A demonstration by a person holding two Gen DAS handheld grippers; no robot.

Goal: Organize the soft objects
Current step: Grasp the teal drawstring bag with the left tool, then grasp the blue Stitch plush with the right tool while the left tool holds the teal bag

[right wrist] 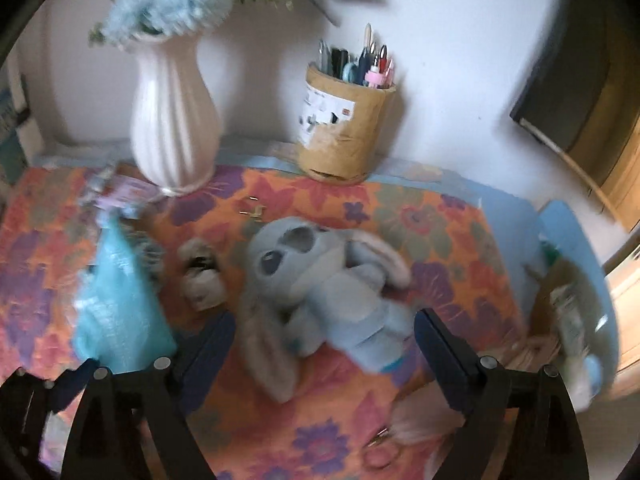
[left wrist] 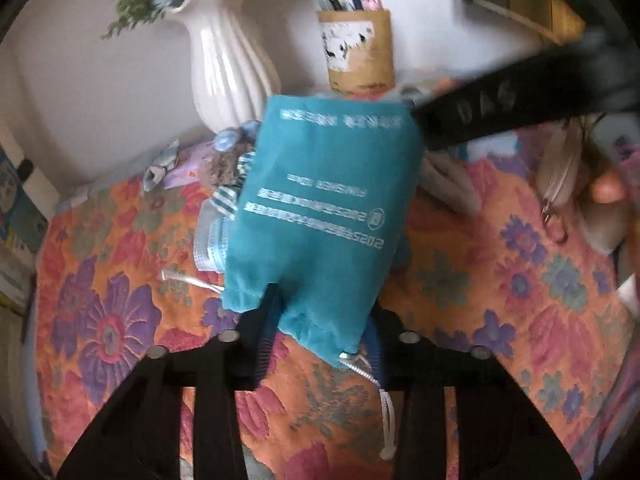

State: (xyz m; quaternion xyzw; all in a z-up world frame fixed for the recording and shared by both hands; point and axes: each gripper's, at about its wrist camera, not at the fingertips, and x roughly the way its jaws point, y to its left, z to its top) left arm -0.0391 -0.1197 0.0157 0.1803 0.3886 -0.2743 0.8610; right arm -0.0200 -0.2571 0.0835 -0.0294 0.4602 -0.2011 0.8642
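Observation:
My left gripper is shut on the drawstring end of a teal cloth pouch with white print and holds it up over the flowered cloth. The pouch also shows at the left of the right wrist view. A grey-blue plush bunny lies on its back on the cloth. My right gripper is open just above it, one finger on each side of its body. The right gripper's black arm crosses the top right of the left wrist view.
A white ribbed vase with blue flowers and a cardboard pen holder stand at the back by the wall. Face masks and a striped item lie behind the pouch. A small fluffy keychain lies left of the bunny.

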